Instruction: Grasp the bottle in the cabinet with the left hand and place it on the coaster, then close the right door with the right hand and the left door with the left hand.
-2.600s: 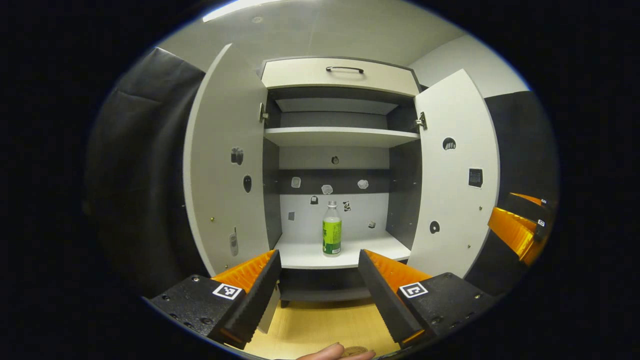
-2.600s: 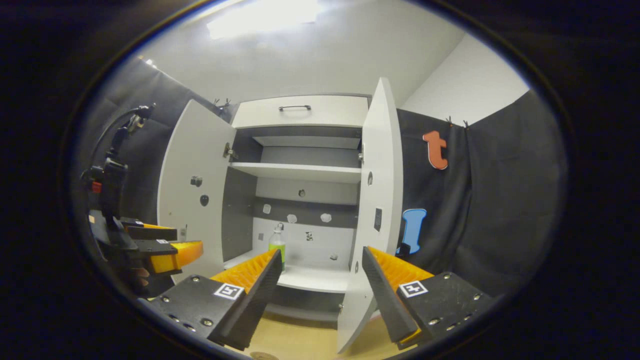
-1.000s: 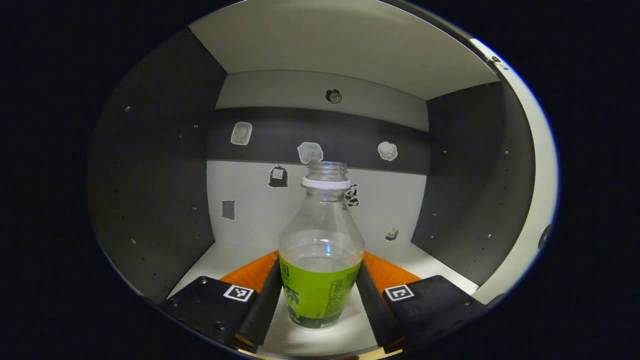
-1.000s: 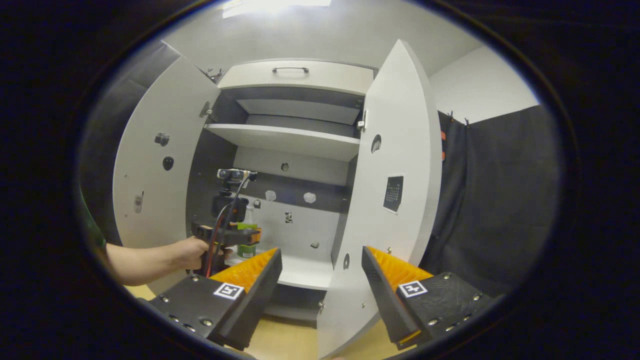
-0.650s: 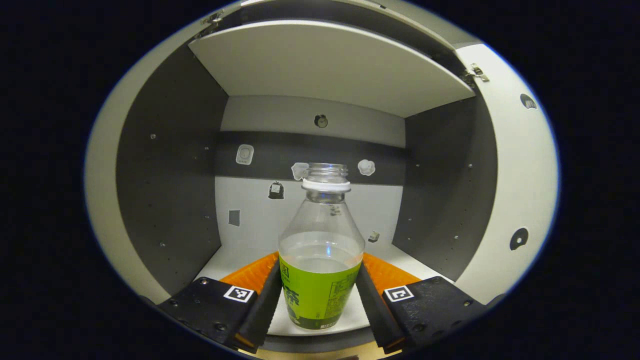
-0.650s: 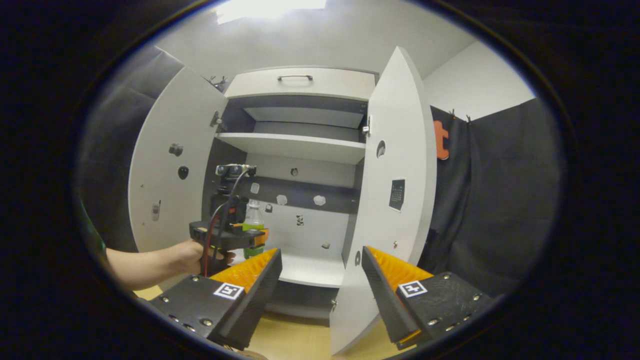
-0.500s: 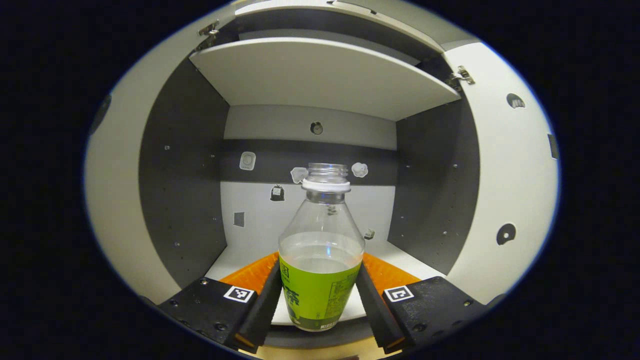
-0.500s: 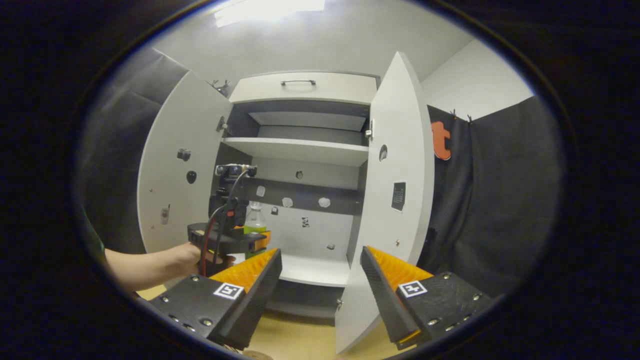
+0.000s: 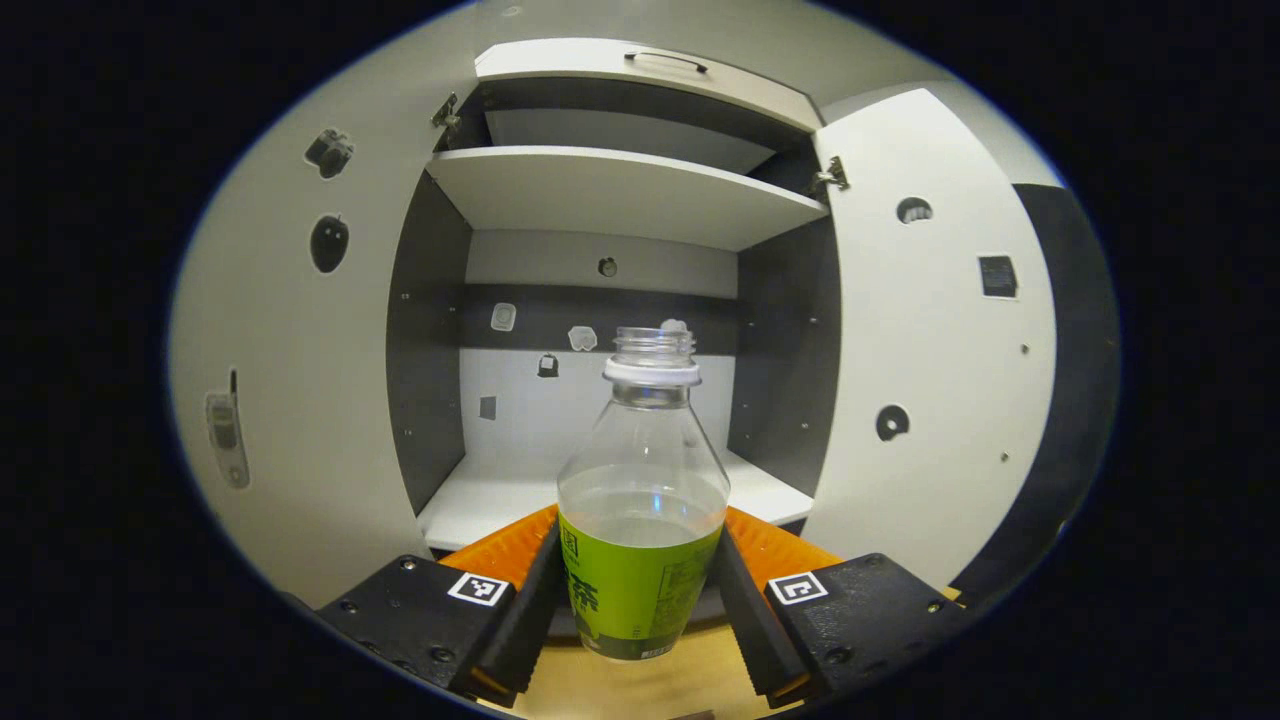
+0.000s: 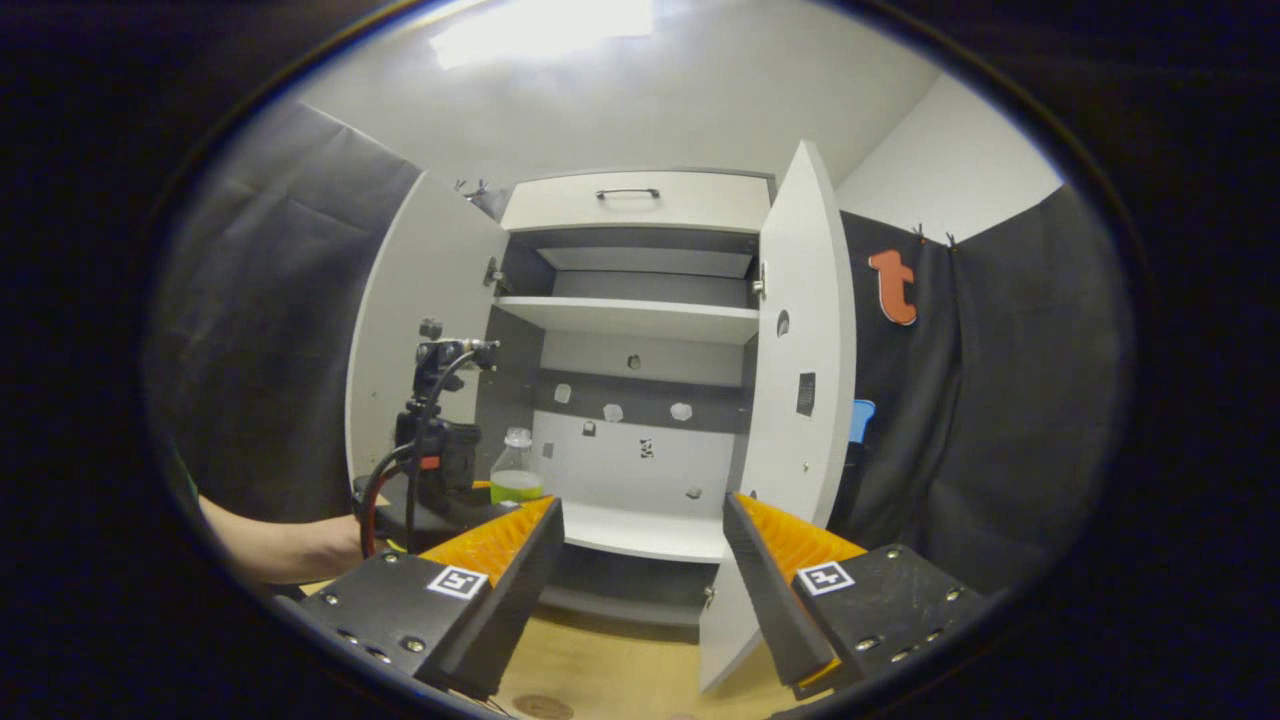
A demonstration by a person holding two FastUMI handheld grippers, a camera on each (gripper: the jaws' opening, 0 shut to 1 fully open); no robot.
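A clear, uncapped bottle (image 9: 640, 520) with a green label and some liquid stands upright between the fingers of my left gripper (image 9: 640, 600), which is shut on its labelled body. It hangs in front of the open cabinet, above the wooden surface (image 9: 650, 685). In the right gripper view the same bottle (image 10: 517, 470) sits at the left, before the left door (image 10: 420, 340). My right gripper (image 10: 640, 570) is open and holds nothing, facing the cabinet from farther back. A round brown coaster (image 10: 543, 706) peeks in at the bottom edge.
The white cabinet has both doors swung wide: left door (image 9: 290, 400), right door (image 9: 940, 350). Its lower shelf (image 9: 490, 495) is bare; an upper shelf (image 9: 620, 190) and a drawer with a handle (image 9: 665, 62) sit above. A forearm (image 10: 270, 550) reaches in from the left.
My left gripper closed on the bottle inside the cabinet and has drawn it back out past the lower shelf's front edge. The right gripper backed off slightly and stayed open.
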